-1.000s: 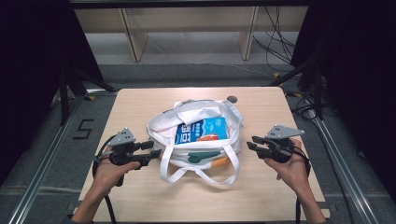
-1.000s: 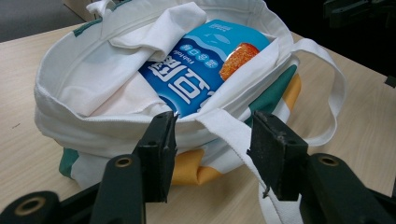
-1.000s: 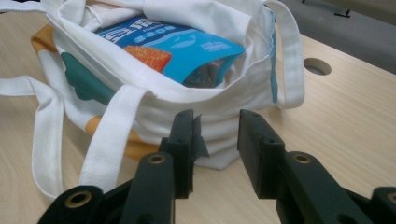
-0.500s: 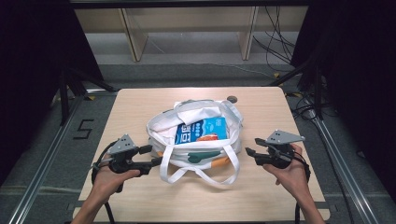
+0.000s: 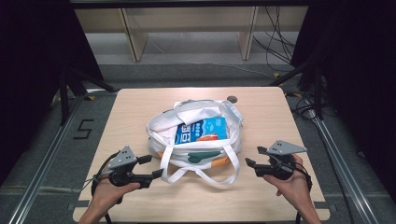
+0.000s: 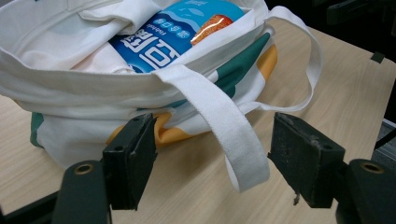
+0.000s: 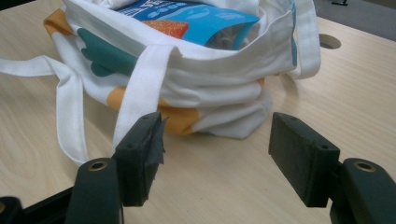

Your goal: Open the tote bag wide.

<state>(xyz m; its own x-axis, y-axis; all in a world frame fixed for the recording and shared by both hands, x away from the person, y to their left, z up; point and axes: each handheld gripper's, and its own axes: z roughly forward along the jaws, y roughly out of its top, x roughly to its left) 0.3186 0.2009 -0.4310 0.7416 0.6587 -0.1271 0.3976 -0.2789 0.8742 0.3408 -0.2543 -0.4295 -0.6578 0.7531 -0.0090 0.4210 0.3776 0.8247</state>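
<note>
The blue packet (image 5: 201, 130) lies mostly sunk inside the white bag (image 5: 187, 154), its print too small to read. In the left gripper view the bag's far wall is cut off at the top edge.

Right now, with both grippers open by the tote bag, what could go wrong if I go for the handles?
The left gripper has the limp handle strap between open jaws, so closing may catch just its edge. The right gripper faces the tote bag corner, not a strap. An uneven lift could tip out the blue packet.

High view overhead; gripper views close, sharing tote bag (image 5: 196, 135).
</note>
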